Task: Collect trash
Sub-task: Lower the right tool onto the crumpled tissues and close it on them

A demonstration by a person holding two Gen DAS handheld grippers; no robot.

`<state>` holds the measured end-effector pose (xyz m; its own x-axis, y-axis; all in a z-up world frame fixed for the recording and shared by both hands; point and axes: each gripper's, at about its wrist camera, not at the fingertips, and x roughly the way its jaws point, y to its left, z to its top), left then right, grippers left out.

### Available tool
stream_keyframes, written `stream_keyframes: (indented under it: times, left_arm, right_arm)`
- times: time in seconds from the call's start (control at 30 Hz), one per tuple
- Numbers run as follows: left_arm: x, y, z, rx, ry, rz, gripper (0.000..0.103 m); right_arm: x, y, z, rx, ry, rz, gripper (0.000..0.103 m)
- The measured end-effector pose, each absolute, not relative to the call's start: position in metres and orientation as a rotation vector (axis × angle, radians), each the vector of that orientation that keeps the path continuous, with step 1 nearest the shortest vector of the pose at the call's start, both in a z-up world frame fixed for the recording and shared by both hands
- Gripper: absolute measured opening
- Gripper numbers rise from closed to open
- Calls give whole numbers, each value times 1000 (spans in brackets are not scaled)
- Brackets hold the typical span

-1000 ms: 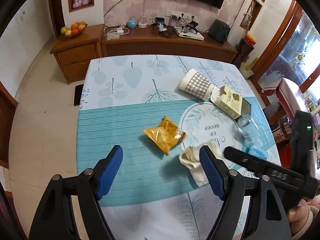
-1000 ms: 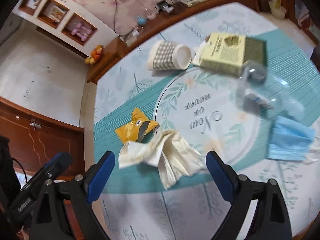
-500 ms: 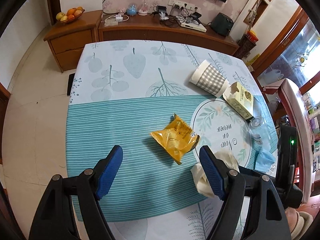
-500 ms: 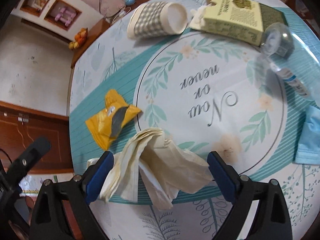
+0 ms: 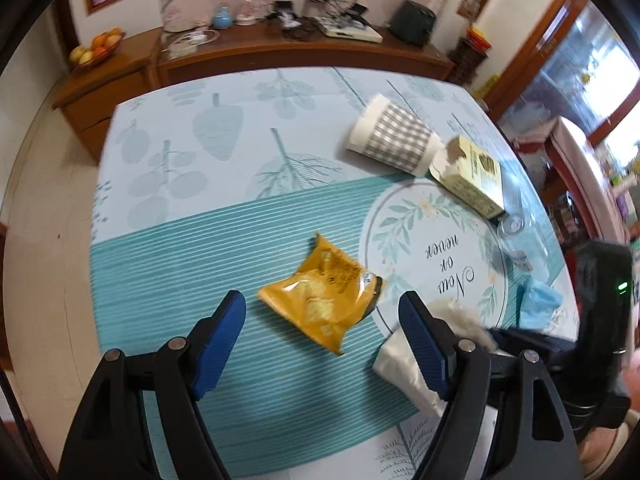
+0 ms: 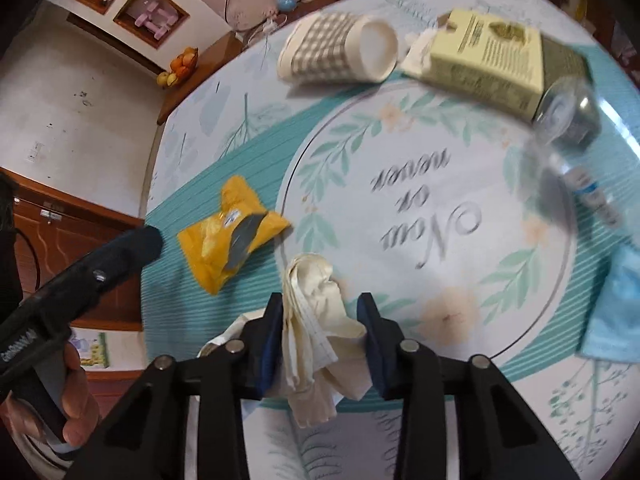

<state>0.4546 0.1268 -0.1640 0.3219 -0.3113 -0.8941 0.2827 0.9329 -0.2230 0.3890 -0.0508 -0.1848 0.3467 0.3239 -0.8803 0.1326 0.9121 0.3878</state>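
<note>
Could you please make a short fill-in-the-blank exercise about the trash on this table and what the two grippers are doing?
1. The right gripper has just been closing, and between its fingers is the crumpled ____ tissue.
2. The left gripper is open above the ____ snack wrapper.
3. The checked paper cup lies on its ____ beside the pale carton.
4. A light ____ face mask lies near the table's edge.

Missing words: white; yellow; side; blue
</note>
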Motion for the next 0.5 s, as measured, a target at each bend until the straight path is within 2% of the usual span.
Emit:
stream_keyframes:
  times: [0.4, 0.43, 0.5]
  left_arm:
    - [481, 89, -210, 163, 1277, -420, 77]
    - [482, 89, -212, 158, 1289, -420, 74]
    - [482, 90, -216, 154, 1308, -417, 50]
  right_arm:
    - [387, -92, -186, 516, 1158, 25, 33]
    - [386, -92, -186, 517, 1157, 25, 33]
    - [383, -91, -186, 522, 1155, 26, 33]
